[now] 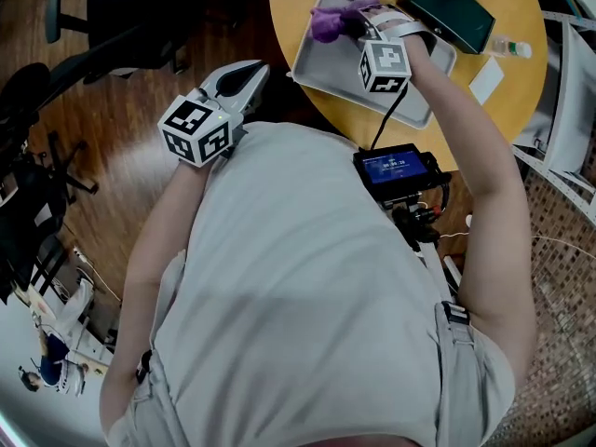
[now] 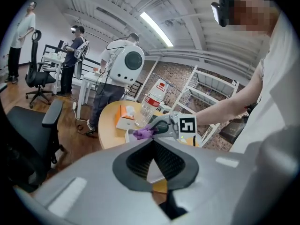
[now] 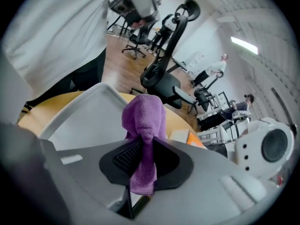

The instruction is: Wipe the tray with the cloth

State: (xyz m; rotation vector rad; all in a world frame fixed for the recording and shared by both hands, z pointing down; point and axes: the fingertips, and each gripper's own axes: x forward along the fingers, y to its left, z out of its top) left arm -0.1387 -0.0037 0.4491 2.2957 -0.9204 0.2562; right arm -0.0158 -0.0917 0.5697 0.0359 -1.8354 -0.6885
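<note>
On the round table point(image 1: 518, 7) lies the metal tray point(image 1: 321, 63); I'd press the purple cloth point(image 3: 143, 121) flat and sweep rim to rim. My right gripper point(image 3: 144, 146) clamps the cloth over the tray's corner; left gripper point(image 2: 152, 144) closed, empty, off the table. Only the head view shows the whole tray

Overhead head view, close tool views, shared table point(image 1: 507, 63)
</note>
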